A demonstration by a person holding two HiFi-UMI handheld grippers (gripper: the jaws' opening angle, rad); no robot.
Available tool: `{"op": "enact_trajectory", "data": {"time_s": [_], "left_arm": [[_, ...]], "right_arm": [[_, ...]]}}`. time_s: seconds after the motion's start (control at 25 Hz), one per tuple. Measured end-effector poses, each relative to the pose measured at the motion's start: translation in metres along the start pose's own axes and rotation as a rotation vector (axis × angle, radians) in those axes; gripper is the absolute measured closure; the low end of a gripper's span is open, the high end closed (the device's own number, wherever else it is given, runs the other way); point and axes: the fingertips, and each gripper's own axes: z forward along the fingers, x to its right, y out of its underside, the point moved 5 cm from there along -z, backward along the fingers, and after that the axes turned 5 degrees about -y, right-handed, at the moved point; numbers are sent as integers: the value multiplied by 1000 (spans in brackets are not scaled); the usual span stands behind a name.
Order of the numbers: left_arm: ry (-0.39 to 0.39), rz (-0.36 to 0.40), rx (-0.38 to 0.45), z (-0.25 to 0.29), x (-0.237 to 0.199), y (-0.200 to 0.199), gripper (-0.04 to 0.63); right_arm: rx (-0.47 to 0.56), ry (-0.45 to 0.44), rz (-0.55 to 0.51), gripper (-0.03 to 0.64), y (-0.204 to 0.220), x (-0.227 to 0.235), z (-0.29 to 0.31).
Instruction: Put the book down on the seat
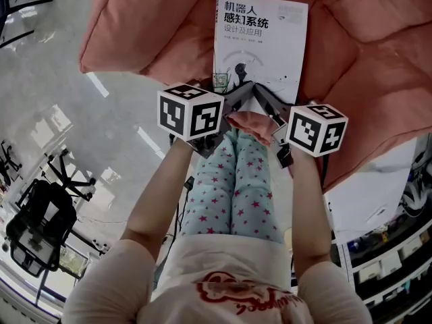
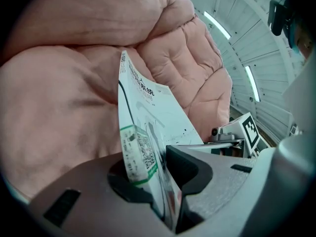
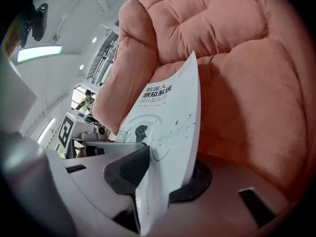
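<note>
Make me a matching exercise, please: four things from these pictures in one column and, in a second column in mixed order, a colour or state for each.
Column A
1. book
2. seat
3. left hand-held gripper
4. right hand-held gripper

Column B
a. shut on the book's near right corner
b. pink and padded
c. white cover with dark print
d. shut on the book's near left corner

Pairs: 1-c; 2-b; 3-d; 4-a

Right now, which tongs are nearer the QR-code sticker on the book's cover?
Left. The left tongs clamp the book right beside the QR-code sticker; the right tongs clamp the same edge farther along, away from it.
</note>
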Motion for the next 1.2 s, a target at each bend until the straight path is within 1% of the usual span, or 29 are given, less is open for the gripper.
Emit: {"op": "enact_trajectory", "data": {"time_s": [0.12, 0.2, 0.4, 0.48, 0.56, 0.64, 0.68, 0.8, 0.92, 1.04, 1.2], "left_arm": [[-19, -26, -15, 4, -4, 2, 517], [-48, -38, -18, 9, -9, 3, 517], [-110, -44, -15, 19, -20, 5, 517], [-132, -32, -15, 19, -19, 5, 515], [-172, 2, -10, 16, -17, 4, 507], [-220, 42, 5, 14, -15, 3, 483], [-238, 48, 14, 13, -15, 3, 475], [-287, 35, 34, 9, -14, 5, 441], [-346, 51, 48, 1, -14, 4, 412], [-379, 65, 48, -3, -14, 6, 402], [-416, 78, 35, -7, -16, 10, 397]], "right_arm": [[-5, 25, 16, 500, 2, 4, 3], [-6, 58, 19, 497, 3, 10, 8], [-11, 106, 33, 488, 5, 22, 19], [-6, 115, 33, 482, 6, 22, 18], [2, 124, 31, 466, 6, 22, 17], [8, 131, 30, 451, 5, 22, 16], [9, 134, 29, 446, 5, 22, 15], [28, 168, 19, 412, 6, 21, 11], [68, 212, -2, 349, 5, 17, 6], [78, 235, -10, 297, 5, 14, 2], [92, 271, 26, 276, 5, 13, -6]]}}
